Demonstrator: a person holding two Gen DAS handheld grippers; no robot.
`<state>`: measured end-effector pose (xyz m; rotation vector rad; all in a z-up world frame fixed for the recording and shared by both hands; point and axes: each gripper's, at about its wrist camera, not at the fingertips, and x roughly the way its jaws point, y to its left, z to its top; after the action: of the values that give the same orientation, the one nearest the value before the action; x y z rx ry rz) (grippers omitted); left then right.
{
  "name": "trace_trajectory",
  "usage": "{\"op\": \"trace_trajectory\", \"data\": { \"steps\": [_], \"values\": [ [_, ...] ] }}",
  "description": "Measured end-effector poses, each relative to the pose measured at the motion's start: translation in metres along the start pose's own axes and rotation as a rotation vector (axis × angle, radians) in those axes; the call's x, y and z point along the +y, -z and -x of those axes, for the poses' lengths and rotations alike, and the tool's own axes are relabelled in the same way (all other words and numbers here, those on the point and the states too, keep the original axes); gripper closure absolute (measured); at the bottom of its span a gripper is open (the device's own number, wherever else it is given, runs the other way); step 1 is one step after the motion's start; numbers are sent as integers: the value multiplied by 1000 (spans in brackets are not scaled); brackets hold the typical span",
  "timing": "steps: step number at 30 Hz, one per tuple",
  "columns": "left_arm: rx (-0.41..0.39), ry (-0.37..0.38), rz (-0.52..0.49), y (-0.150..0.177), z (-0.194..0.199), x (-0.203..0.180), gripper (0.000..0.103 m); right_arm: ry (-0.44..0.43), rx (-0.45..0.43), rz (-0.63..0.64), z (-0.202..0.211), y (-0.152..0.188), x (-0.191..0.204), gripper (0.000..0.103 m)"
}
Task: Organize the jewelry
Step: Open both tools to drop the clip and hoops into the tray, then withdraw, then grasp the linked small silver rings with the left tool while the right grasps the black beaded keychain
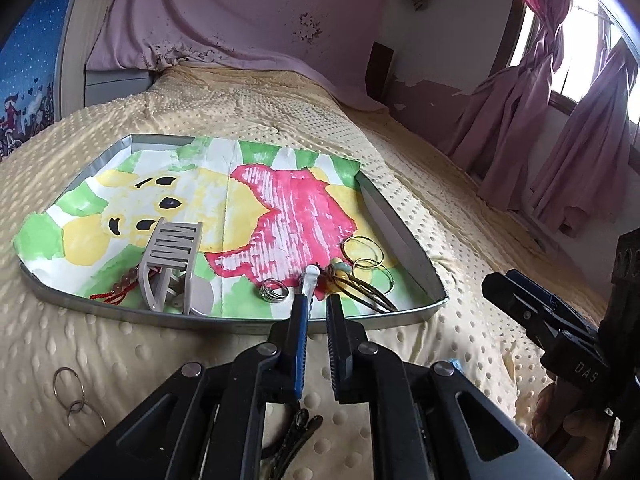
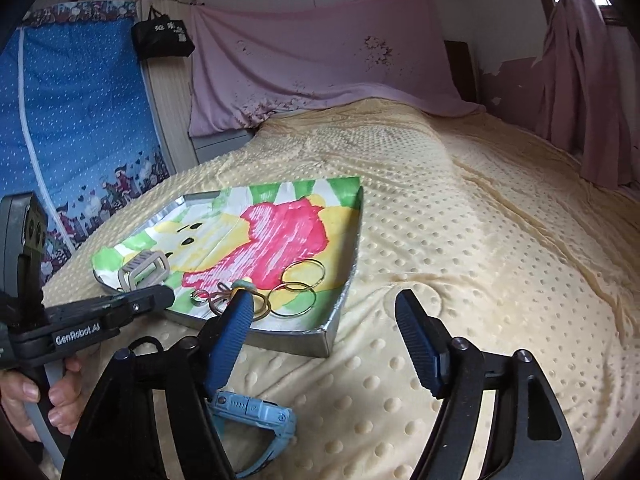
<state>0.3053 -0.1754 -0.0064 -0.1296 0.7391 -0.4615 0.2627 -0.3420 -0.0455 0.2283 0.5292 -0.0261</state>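
Observation:
A metal tray (image 1: 400, 216) lined with a painted paper lies on the bed. In it are a grey hair claw (image 1: 170, 268), a red bead string (image 1: 120, 286), a silver ring (image 1: 274, 291), gold hoops (image 1: 366, 258) and a brown cord piece with pale beads (image 1: 344, 276). My left gripper (image 1: 317, 303) is at the tray's near rim, jaws slightly apart, with a small white hairpin (image 1: 310, 278) at the left fingertip. My right gripper (image 2: 326, 308) is open and empty above the blanket right of the tray (image 2: 344, 296). A blue watch (image 2: 256, 420) lies under it.
Linked silver rings (image 1: 72, 396) and dark hair clips (image 1: 296, 432) lie on the yellow dotted blanket (image 2: 480, 260) near my left gripper. A pink sheet hangs at the bed's far end. Curtains hang at the right.

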Motion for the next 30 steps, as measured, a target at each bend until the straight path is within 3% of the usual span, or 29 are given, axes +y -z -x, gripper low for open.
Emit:
{"op": "trace_trajectory", "data": {
  "steps": [2,5,9,11,13,16,18,25,30],
  "values": [
    [-8,1,-7,2,7,-3,90,-4,-11,-21,8,-1,-1,22],
    [-31,-7,0,5,22,-4,75,-6,-28,-31,19,-1,4,20],
    [-68,-25,8,11,43,-2,51,6,-60,-39,37,4,9,10],
    [-92,-42,-3,13,54,-2,44,-3,-73,-57,46,6,9,9],
    [-119,-59,-4,15,67,0,25,-14,-88,-66,55,9,12,9],
    [-179,-95,-1,20,91,4,7,-30,-111,-50,68,15,19,6],
    [-205,-111,-12,24,105,7,6,-44,-127,-33,79,20,25,1],
    [-283,-184,-59,45,145,16,1,-55,-160,-19,113,35,45,1],
    [-299,-194,-51,58,166,30,1,-73,-170,-26,133,47,61,1]
  ]
}}
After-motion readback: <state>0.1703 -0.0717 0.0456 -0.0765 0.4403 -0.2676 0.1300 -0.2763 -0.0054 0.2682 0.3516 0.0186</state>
